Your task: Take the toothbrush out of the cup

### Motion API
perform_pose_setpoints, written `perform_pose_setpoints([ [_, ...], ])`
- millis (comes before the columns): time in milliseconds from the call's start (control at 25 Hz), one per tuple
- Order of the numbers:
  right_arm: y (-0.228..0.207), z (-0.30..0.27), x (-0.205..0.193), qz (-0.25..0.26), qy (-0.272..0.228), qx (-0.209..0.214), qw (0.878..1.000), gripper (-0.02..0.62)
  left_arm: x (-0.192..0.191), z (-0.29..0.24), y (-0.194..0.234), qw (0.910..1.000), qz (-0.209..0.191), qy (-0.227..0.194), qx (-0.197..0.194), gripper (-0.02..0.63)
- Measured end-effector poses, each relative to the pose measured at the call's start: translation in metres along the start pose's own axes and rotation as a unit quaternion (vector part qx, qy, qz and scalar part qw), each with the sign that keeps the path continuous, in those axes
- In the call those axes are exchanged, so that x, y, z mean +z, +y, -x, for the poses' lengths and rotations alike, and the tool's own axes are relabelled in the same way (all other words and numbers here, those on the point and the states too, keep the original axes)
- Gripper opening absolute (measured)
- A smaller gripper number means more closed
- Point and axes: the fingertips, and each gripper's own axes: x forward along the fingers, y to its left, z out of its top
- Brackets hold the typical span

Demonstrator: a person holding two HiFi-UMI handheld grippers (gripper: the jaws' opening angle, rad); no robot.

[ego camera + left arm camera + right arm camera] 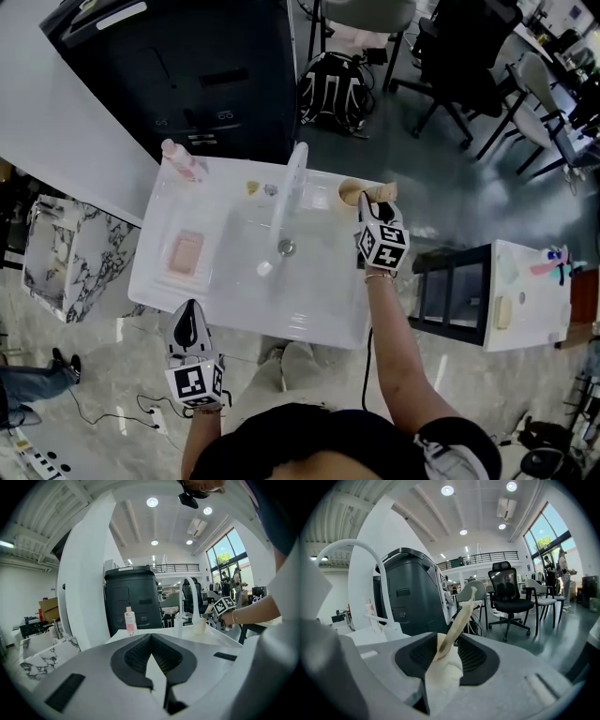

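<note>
A cream cup (351, 192) stands at the back right corner of the white sink counter (319, 319). A tan toothbrush (382, 192) leans out of it to the right. My right gripper (367, 201) reaches in from the front, and in the right gripper view its pads press both sides of the cup (443, 674) while the toothbrush (457, 620) slants up above the jaws. My left gripper (189, 317) hovers at the counter's front left edge, far from the cup. Its jaws meet at the tips (150, 636) with nothing between them. From the left gripper view the cup (200, 626) shows far off.
A white faucet (291, 187) arches over the basin with its drain (286, 247). At the back left corner stands a pink bottle (183, 161), with a pink pad (186, 253) on the left ledge. A dark cabinet (187, 66) is behind and a black shelf (450, 291) to the right.
</note>
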Motion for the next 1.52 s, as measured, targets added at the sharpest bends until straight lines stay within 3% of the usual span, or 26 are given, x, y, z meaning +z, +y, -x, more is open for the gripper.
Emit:
perform_pose_setpoints([
  [120,0.001,-0.004,-0.003,0.014,0.008,-0.006,1.0,0.095,-0.002,0.001,0.004,1.0,0.003,0.001,0.005,0.003],
  [520,0.012,-0.005,0.01,0.021,-0.004,0.005,1.0,0.04,-0.002,0.001,0.014,0.9999,0.007,0.002,0.012,0.003],
  [960,0.018,0.022,0.035,0.023,-0.036,0.01,0.999,0.035,0.002,-0.005,0.005,0.9998,0.009,-0.01,-0.012,0.003],
  [1520,0.027,0.103,0.101,0.014,-0.128,0.011,0.992,0.034,0.021,-0.023,-0.013,0.9968,0.002,-0.042,-0.068,0.003],
])
